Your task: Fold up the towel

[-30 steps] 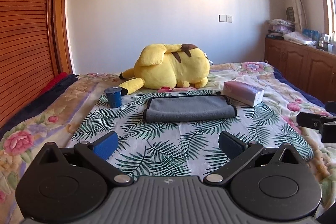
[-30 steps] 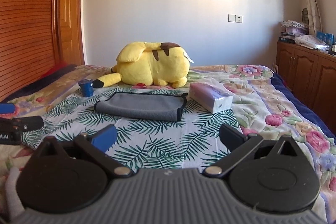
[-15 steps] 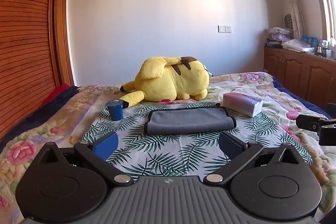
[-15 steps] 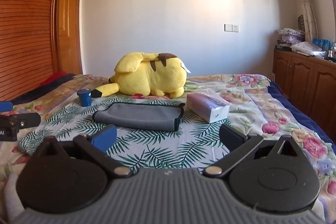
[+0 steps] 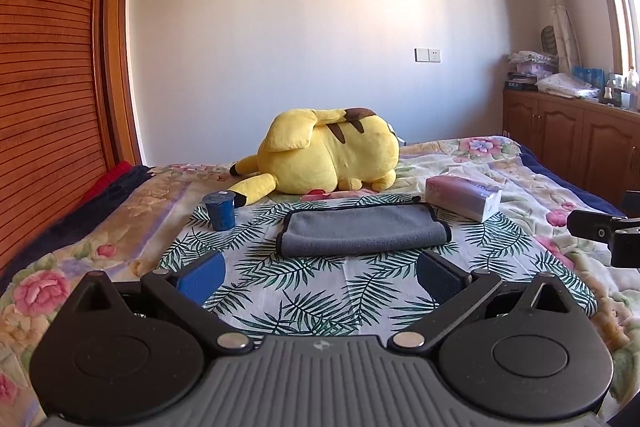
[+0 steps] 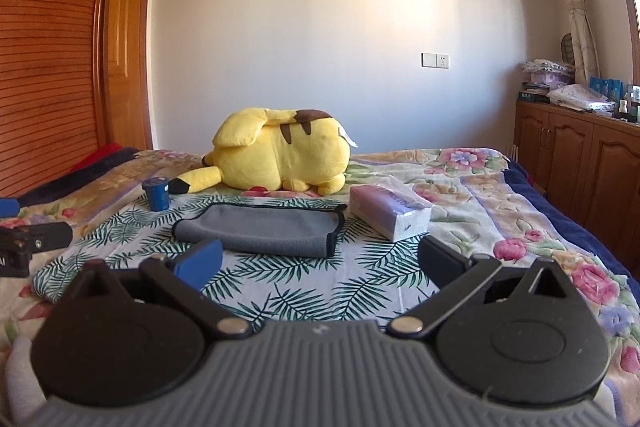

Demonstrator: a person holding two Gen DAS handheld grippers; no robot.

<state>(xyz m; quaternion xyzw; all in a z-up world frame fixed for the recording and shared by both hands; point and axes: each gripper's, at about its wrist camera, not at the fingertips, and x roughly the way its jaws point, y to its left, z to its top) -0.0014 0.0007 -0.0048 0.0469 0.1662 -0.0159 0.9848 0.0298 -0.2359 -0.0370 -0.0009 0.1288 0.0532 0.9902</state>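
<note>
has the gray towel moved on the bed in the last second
No. The gray towel lies on the palm-leaf sheet between the blue cup and tissue pack as before; only the cameras tilted up.

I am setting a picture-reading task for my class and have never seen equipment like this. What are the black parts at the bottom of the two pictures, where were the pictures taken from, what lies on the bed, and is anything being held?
There is no robot here. A person holds one two-finger gripper in each hand, and a camera on each looks forward past its fingers. One picture comes from the left gripper, the other from the right gripper. Both are open and hold nothing.

On the bed, on a leaf-print cloth, lies a grey towel, already folded over. Left of it stands a small blue cup, to its right lies a tissue pack, and behind it a yellow plush toy.

The black piece at each picture's side edge is the other gripper.
</note>
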